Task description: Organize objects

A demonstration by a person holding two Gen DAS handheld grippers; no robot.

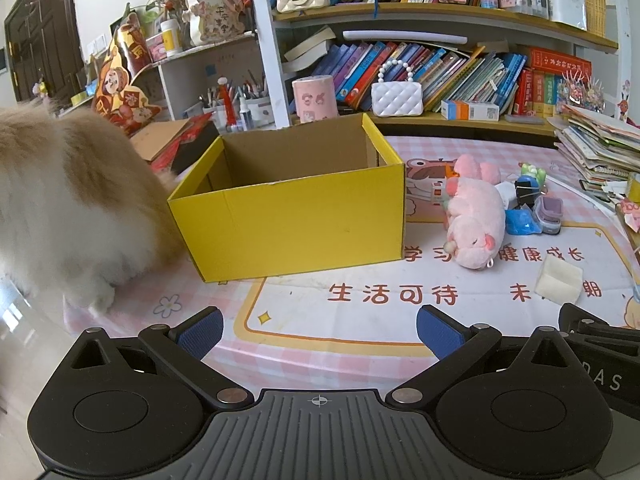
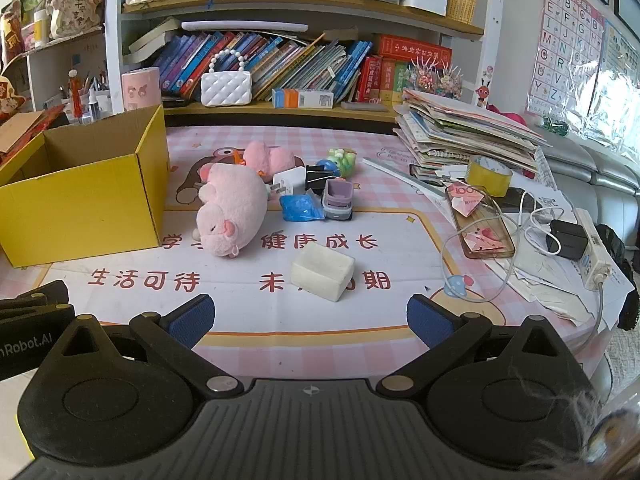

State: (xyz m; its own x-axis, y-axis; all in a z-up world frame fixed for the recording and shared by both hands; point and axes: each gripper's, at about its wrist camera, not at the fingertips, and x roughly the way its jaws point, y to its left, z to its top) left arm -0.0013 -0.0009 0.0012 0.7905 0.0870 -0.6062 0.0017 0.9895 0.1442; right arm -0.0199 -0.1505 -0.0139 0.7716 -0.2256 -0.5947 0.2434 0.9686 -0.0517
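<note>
An open yellow cardboard box (image 1: 292,224) stands on the pink mat; it also shows at the left in the right wrist view (image 2: 80,208). Right of it lies a pink plush pig (image 1: 476,220) (image 2: 232,208). Behind the pig are a white charger (image 2: 288,184), a blue crumpled thing (image 2: 300,208), a small purple-grey toy (image 2: 338,200), black binder clips (image 2: 316,178) and a green toy (image 2: 344,160). A white foam block (image 2: 322,272) (image 1: 558,280) lies nearest. My left gripper (image 1: 320,332) is open and empty, near the mat's front edge. My right gripper (image 2: 310,320) is open and empty, just short of the block.
A fluffy cat (image 1: 60,208) stands at the box's left side. A stack of books and papers (image 2: 468,132), a yellow tape roll (image 2: 488,176), a phone (image 2: 486,236), cables and a power strip (image 2: 592,252) crowd the right. Bookshelves (image 2: 280,52) line the back.
</note>
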